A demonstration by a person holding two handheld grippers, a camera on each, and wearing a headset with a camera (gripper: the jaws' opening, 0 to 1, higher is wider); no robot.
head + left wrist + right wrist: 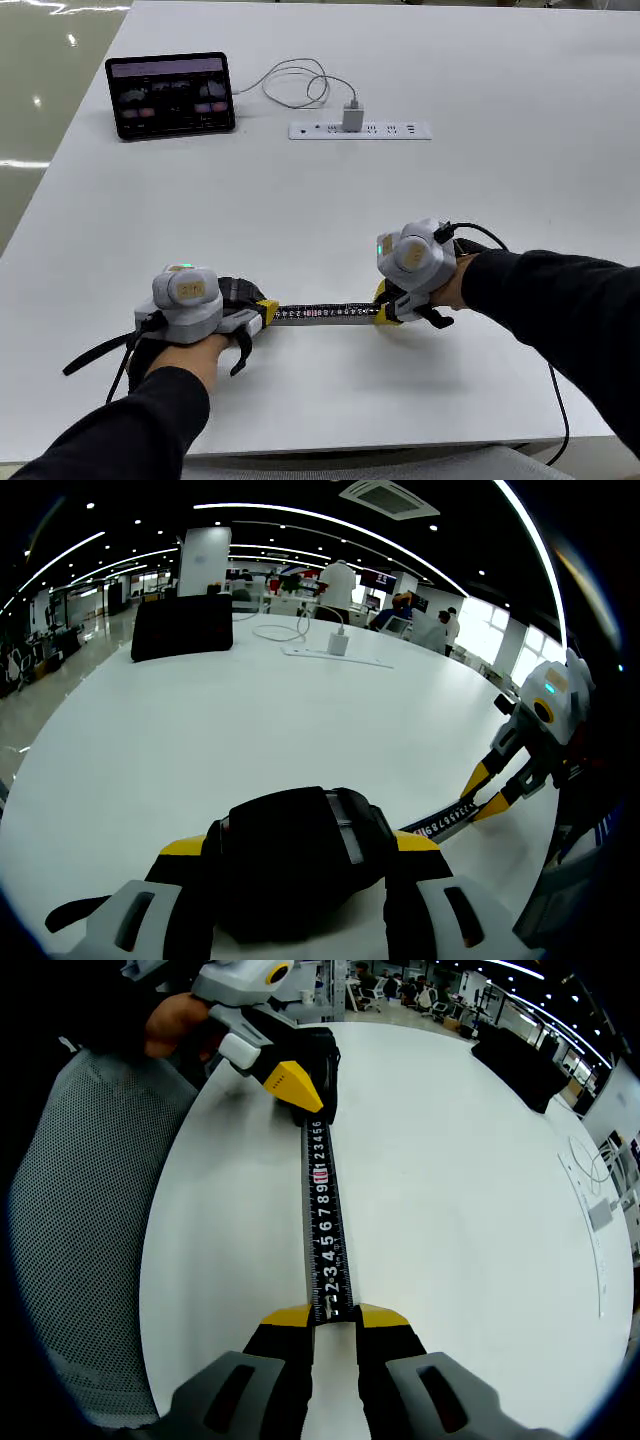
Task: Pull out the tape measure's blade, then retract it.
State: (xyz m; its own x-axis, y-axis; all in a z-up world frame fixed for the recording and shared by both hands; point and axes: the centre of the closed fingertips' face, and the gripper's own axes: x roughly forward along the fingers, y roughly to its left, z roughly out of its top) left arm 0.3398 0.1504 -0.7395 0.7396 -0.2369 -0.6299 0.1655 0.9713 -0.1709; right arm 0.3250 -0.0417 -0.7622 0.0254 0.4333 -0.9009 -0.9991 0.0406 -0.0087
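**Item:** tape measure, low on table (300, 200), near front edge.
- Case (295, 865): black, clamped between fingers of left gripper (262, 312).
- Blade (325, 1230): drawn out part way, straight, printed face up, spanning from case mouth to right gripper (333, 1315). Tip pinched between the right fingers, closed on it.

**Step in hand (judgement):** end of pull-out or start of retraction; cannot tell which.

**Handling:**
- Hold case steady in left.
- Move right gripper only along the blade's own line, with no twist or lift, to avoid a kink.
- For retraction, walk the tip back toward the case mouth under control rather than letting go, to prevent snap-back.
- Lock or brake on case: hidden, cannot tell.

**Surroundings:**
- Tablet (171, 95): propped, screen lit, far left.
- Power strip (385, 130): far centre, with charger (353, 117) plugged in.
- Cable (295, 82): white, looping from charger to tablet.
- All well apart from blade.

**Obstructions:** none along blade's line. Black strap (95, 354) trailing from left gripper near table edge, a possible snag.
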